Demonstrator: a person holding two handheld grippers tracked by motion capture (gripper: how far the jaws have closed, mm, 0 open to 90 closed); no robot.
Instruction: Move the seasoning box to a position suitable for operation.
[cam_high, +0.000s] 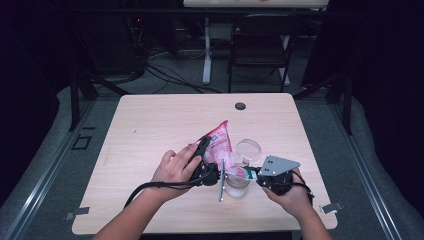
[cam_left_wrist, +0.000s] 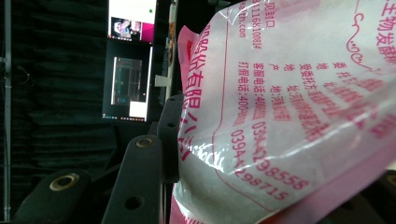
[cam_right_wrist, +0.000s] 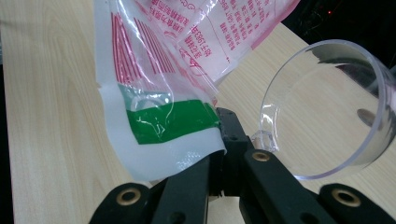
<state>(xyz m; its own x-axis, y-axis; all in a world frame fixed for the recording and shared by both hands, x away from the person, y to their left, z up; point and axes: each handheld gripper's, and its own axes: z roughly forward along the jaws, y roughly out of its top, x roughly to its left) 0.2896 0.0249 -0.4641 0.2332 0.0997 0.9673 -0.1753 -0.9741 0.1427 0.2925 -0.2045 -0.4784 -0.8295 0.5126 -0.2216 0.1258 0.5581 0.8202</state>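
A pink-and-white printed plastic bag (cam_high: 220, 144) stands tilted up over the middle of the table. My left gripper (cam_high: 204, 146) is shut on the bag's side; in the left gripper view the bag (cam_left_wrist: 299, 116) presses against the near black jaw and hides the other one. My right gripper (cam_right_wrist: 223, 122) is shut on the bag's sealed edge by its green band (cam_right_wrist: 173, 121). In the high view the right gripper (cam_high: 252, 174) sits at the bag's lower right end. A clear cup (cam_right_wrist: 327, 112) with a small handle lies just right of the right gripper's jaws.
The wooden table (cam_high: 150, 130) has a small black disc (cam_high: 240, 106) near its far edge. Two clear round vessels sit by the bag, one (cam_high: 248, 150) behind the right gripper and one (cam_high: 236, 186) between the hands. A dark chair (cam_high: 260, 45) stands beyond the table.
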